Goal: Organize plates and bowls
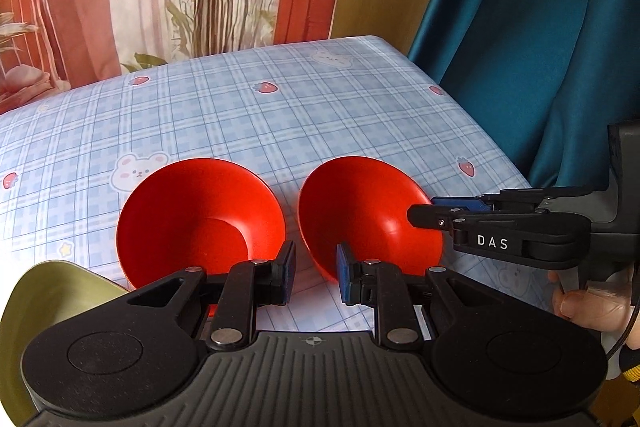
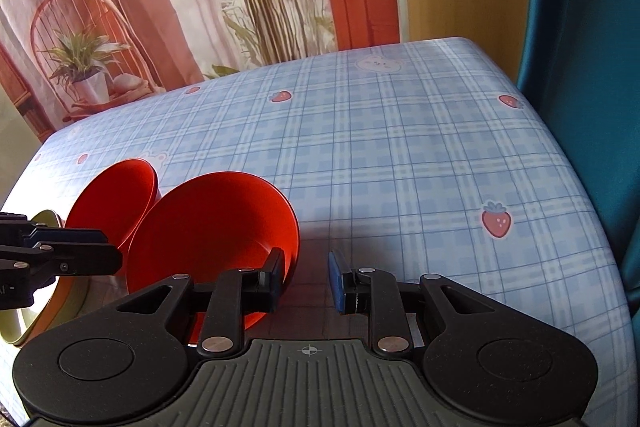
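Closest to us in the left wrist view, our left gripper [image 1: 315,277] is hovering low over the tabletop [image 1: 280,107] with its jaws spread and gripping nothing. We are seeing the gap between them sitting over the strip of checked cloth that separates the two bowls. One left fingertip is overlapping the near rim of the left red bowl [image 1: 200,219], and the other is overlapping the near rim of the right red bowl [image 1: 368,215]; whether either is touching we cannot tell. Both bowls are standing upright, side by side and just apart. A green dish [image 1: 60,291] is lying at the lower left, its edge beside the left red bowl. Our right gripper [image 1: 430,211] is reaching in from the right, its tips at the far right rim of the right red bowl; from this side we cannot tell how its jaws are standing.

Nearest us in the right wrist view, our right gripper [image 2: 304,277] is showing its jaws spread, one finger lying over the right red bowl [image 2: 216,227] at its rim, the other over bare cloth. Behind it the left red bowl [image 2: 116,199] is sitting, with the green dish [image 2: 44,299] at the left edge. Our left gripper [image 2: 112,251] is coming in from the left, across the dish.
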A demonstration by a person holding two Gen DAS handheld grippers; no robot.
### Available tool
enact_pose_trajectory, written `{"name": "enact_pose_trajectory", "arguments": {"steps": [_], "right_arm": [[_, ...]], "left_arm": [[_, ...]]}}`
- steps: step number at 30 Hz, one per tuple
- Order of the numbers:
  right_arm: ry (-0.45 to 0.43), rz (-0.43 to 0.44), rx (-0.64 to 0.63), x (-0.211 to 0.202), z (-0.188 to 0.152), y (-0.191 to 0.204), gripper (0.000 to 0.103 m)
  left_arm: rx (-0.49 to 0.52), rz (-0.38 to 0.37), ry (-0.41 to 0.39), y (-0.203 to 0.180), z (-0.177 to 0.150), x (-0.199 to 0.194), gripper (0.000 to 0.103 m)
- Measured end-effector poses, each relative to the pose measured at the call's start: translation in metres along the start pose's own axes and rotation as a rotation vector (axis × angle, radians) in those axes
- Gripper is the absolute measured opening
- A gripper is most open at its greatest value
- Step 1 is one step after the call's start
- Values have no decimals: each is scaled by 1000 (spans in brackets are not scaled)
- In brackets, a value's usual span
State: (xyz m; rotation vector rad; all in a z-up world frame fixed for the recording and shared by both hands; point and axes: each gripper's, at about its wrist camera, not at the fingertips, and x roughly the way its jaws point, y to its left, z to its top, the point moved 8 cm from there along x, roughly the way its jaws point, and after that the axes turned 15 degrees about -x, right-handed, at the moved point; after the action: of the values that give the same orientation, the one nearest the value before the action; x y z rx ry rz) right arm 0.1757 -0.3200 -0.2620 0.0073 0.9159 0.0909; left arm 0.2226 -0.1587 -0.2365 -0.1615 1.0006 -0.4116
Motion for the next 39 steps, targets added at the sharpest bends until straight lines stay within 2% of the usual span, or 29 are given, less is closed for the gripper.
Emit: {"name": "enact_pose_trajectory", "arguments": {"steps": [17,30,39], "right_arm": [[4,23,-5,6,-7,2,10],[-8,33,3,6,-8,4,10],[-28,25,23,-3,-1,2,10]], "left_arm": [[14,-15,47,-15,-6,16,24],[-14,-41,77,-9,-10,27,24],[3,-48,51,-14,-5,19,24]]}}
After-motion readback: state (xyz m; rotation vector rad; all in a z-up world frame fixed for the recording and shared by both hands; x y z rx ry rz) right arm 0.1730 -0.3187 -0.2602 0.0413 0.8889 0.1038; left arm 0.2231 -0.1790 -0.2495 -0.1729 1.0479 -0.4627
